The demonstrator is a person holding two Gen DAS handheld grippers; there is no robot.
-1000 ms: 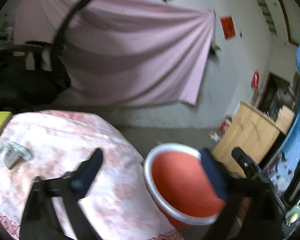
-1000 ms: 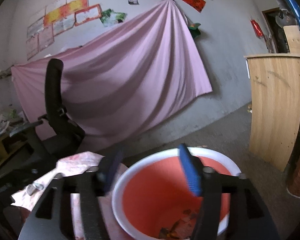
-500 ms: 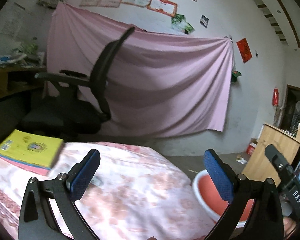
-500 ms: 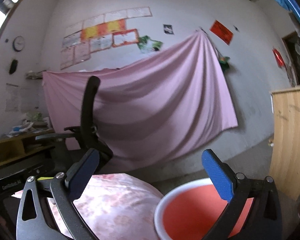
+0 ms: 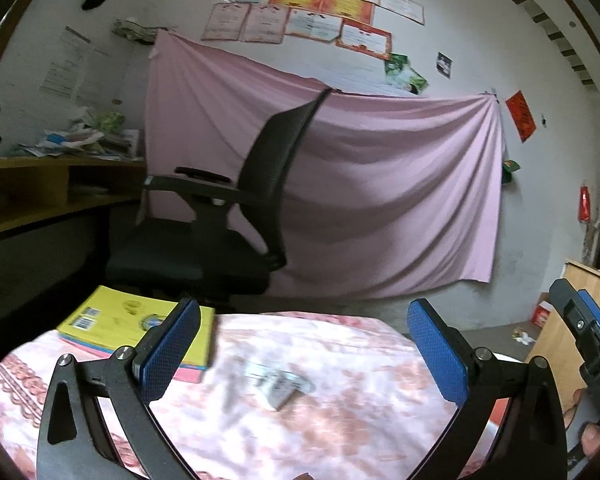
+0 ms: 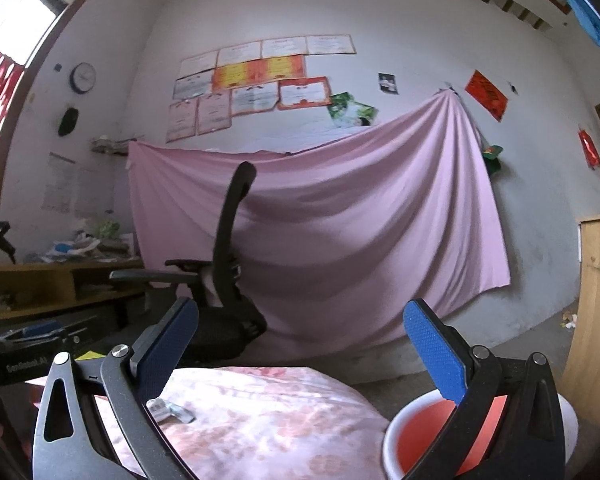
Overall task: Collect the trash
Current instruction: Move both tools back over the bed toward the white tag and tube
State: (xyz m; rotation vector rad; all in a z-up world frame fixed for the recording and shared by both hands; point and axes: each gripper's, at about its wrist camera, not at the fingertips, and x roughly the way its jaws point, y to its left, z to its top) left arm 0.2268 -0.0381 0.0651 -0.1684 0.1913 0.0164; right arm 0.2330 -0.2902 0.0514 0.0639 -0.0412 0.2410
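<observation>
Both of your grippers hung over the cloth-covered table with nothing in them.

Your left gripper [image 5: 304, 354] stood with its jaws wide apart and empty; between them, blurred, a crumpled silvery wrapper [image 5: 279, 385] lay on the floral tablecloth [image 5: 340, 420], its print unreadable. A yellow book [image 5: 132, 322] was partly hidden behind the left pad. Your right gripper [image 6: 300, 354] also gaped wide, its jaws having just been opening with nothing between them. The red bucket [image 6: 414, 440] stood just beside the table, mostly covered by the right finger and cut off below, its contents unseen.
</observation>
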